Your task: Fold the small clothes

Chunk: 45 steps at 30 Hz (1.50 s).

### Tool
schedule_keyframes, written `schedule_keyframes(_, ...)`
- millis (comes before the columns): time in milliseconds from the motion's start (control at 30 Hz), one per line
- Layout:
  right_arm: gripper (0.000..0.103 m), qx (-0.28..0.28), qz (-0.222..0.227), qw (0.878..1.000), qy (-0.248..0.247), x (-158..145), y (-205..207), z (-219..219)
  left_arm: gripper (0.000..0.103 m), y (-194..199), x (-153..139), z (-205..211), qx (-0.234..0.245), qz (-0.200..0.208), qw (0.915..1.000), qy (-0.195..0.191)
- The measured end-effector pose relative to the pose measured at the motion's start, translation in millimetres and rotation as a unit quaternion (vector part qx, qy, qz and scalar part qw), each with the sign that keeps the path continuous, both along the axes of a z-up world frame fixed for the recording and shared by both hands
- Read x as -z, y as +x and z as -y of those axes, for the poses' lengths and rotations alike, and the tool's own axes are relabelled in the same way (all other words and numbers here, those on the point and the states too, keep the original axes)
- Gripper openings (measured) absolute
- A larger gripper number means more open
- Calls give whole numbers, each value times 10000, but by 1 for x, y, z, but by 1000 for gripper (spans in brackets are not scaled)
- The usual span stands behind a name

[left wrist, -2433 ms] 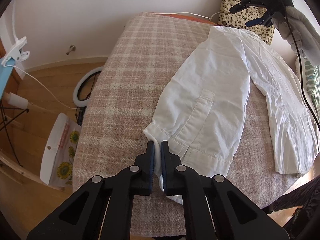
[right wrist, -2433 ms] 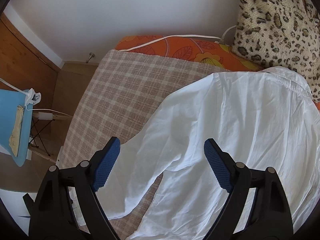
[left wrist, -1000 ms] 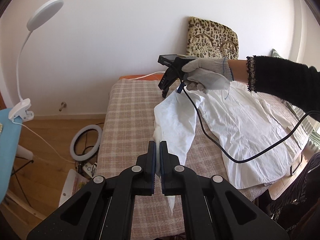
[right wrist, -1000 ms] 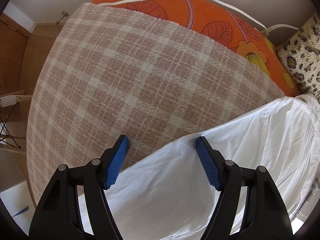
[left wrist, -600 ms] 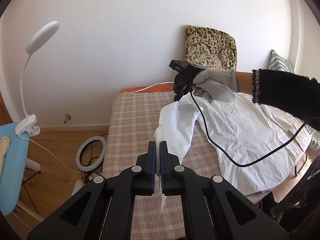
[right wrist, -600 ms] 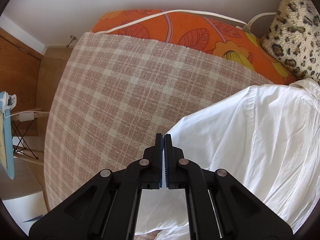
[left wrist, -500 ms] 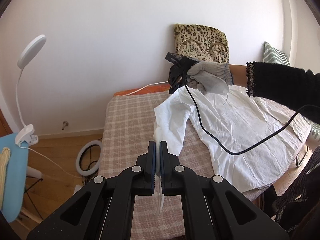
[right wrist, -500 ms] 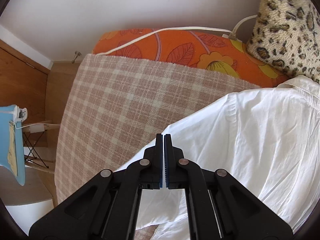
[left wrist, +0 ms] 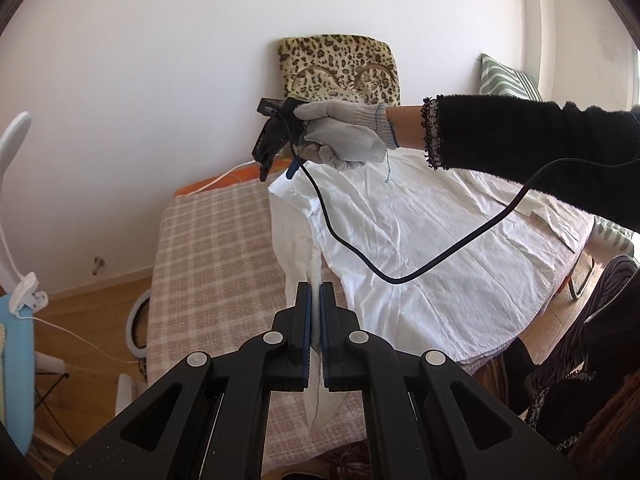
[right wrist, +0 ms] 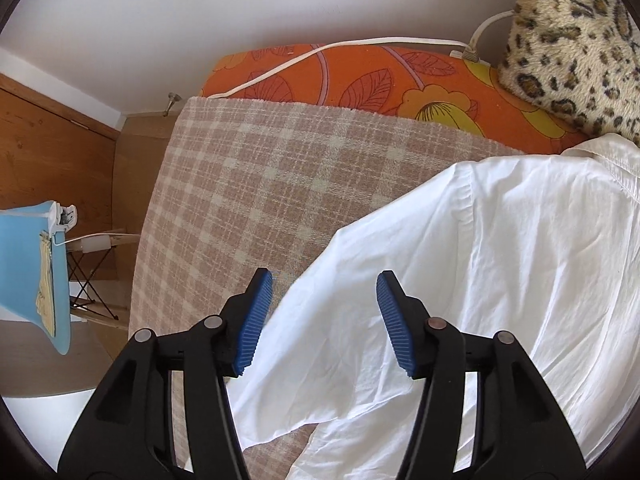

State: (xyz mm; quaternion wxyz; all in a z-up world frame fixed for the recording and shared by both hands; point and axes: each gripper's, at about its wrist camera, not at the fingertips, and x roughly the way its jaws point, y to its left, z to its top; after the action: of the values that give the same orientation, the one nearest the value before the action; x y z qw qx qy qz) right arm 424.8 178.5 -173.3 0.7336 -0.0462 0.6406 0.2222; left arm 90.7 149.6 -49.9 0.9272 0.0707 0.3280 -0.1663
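We pinch the sleeve [left wrist: 298,240] in the left gripper [left wrist: 315,336]; the right gripper [right wrist: 324,320], jaws opening and empty above the white shirt [right wrist: 500,280], should regrip the shoulder squarely.

White, creased shirt [left wrist: 420,248] spread flat across a checked blanket [left wrist: 212,248]. One sleeve [left wrist: 296,248] drawn out straight from the body, its cuff end lifted.

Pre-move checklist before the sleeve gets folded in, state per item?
1. Left gripper shut on sleeve cuff: ok.
2. Right gripper clear of cloth: ok; jaws opening, nothing pinched, hovering over the shoulder.
3. Shirt body flat on blanket: ok, lightly creased.
4. Cable off the shirt: not ok, it hangs over it.
5. Sleeve untwisted: cannot tell.
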Motion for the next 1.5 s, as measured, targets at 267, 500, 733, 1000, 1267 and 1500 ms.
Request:
schedule_keyframes(267, 46, 138, -154, 9983, -539, 29, 2, -13, 3, -2, 2, 2, 64, 22, 10000, -33)
schedule_keyframes(500, 2, 63, 189, 9994, -289, 19, -1, -1, 3, 1, 2, 8, 144, -7, 9999, -83)
schedule_keyframes(733, 2, 522, 284, 9968, 542, -24, 11, 65, 3, 3, 21, 68, 984, -195, 9949, 115)
schedule_keyframes(1000, 2, 794, 68, 9928, 892, -8, 4, 144, 3, 0, 55, 135, 1806, -733, 9808, 37)
schedule_keyframes(1267, 2, 689, 31, 9952, 689, 22, -4, 160, 3, 6, 73, 159, 1901, -1065, 9759, 74)
schedule_keyframes(1500, 2, 786, 447, 9950, 430, 16, -3, 164, 10, 7, 81, 172, 1939, -1166, 9740, -136)
